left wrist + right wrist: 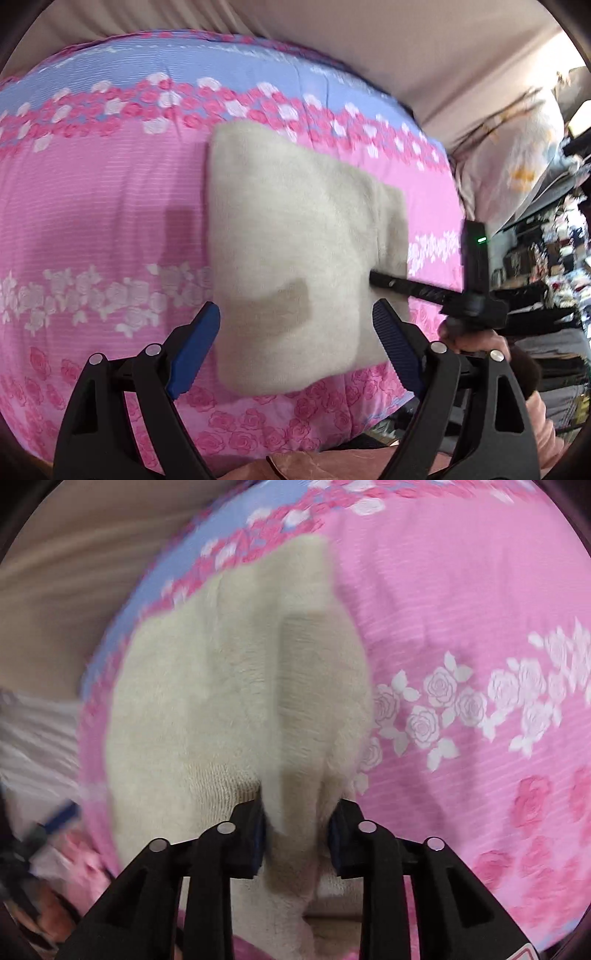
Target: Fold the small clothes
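A cream fleece garment (288, 221) lies flat on the pink floral bedcover (103, 221), with one narrower part sticking out to the right. My left gripper (295, 314) hovers over its near end, blue pads wide apart and holding nothing: it is open. The right gripper (406, 286) reaches in from the right to the garment's right edge, with a hand (472, 341) behind it. In the right wrist view the right gripper (297, 832) is shut on a raised fold of the garment (184, 701), and cloth bunches up between its pads.
The bedcover (461, 609) has a blue band and rose rows at the far side. A pale pillow (517, 155) lies at the bed's right end, with cluttered shelves (554, 258) beyond it. A beige wall (369, 37) runs behind the bed.
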A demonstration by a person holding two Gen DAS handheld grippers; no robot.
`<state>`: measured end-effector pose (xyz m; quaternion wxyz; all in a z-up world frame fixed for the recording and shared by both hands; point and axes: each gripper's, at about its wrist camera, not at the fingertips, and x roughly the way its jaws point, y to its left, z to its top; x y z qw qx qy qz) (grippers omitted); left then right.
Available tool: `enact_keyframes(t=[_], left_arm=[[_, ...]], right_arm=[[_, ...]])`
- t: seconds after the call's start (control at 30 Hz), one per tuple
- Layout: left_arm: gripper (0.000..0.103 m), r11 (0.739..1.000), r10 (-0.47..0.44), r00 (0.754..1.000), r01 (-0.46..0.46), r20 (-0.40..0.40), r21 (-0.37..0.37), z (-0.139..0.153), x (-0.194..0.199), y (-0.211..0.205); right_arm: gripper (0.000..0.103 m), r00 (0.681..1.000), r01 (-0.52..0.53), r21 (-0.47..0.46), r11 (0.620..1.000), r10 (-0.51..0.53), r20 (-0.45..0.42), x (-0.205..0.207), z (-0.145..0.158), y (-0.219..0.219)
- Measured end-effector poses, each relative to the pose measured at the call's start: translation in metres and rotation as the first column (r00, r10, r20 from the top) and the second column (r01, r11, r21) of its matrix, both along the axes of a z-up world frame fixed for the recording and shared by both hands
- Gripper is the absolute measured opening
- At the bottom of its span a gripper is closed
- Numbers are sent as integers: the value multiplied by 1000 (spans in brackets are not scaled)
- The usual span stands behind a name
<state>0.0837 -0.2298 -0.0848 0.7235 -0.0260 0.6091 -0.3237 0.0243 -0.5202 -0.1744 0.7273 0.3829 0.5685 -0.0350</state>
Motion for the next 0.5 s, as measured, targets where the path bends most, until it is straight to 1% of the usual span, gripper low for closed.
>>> enact_keyframes(t=[0.03, 0.07, 0.1, 0.13, 0.17, 0.2, 0.23, 0.27, 0.33, 0.4, 0.43, 0.47, 0.5], left_arm=[[82, 1000, -7, 1000, 7, 6, 15, -1, -1, -5], [82, 1000, -11, 1000, 11, 16, 29, -1, -3, -11], [82, 999, -11, 1000, 11, 21, 34, -2, -3, -14], [82, 999, -12, 1000, 11, 27, 41, -3, -3, -18], [82, 999, -12, 999, 11, 29, 45, -5, -4, -23], [82, 999, -17, 999, 15, 28, 50, -9, -5, -27], [82, 998, -17, 1000, 16, 25, 56, -12, -5, -32], [82, 998, -19, 1000, 18, 19, 60, -15, -6, -35], [82, 996, -29, 999, 28, 19, 80, -25, -7, -43], [82, 992, -35, 999, 32, 27, 119, -37, -8, -49], [82, 990, -33, 999, 28, 33, 138, -42, -8, -50], [82, 988, -31, 999, 25, 38, 152, -47, -8, -51], [82, 988, -35, 998, 28, 45, 151, -50, -8, -52]], right_arm=[[28, 999, 20, -28, 999, -19, 29, -4, 14, -1], [28, 998, 25, -91, 996, -20, 60, -8, 31, -1], [28, 995, 7, -185, 983, 10, 95, -11, 54, 4], [28, 992, -13, -236, 972, 43, 122, -12, 68, 8], [25, 988, -27, -251, 968, 64, 142, -11, 77, 11], [20, 982, -57, -242, 969, 98, 161, -10, 84, 16], [12, 978, -89, -238, 967, 130, 162, -6, 85, 22], [10, 975, -122, -229, 966, 160, 156, -1, 82, 28], [8, 975, -156, -238, 959, 188, 115, 17, 60, 34], [6, 983, -168, -272, 947, 182, 27, 33, 23, 25], [0, 985, -168, -274, 947, 175, 0, 39, 7, 17], [0, 988, -148, -232, 961, 155, 14, 44, -3, 6], [0, 990, -129, -206, 970, 136, 20, 45, -4, -1]])
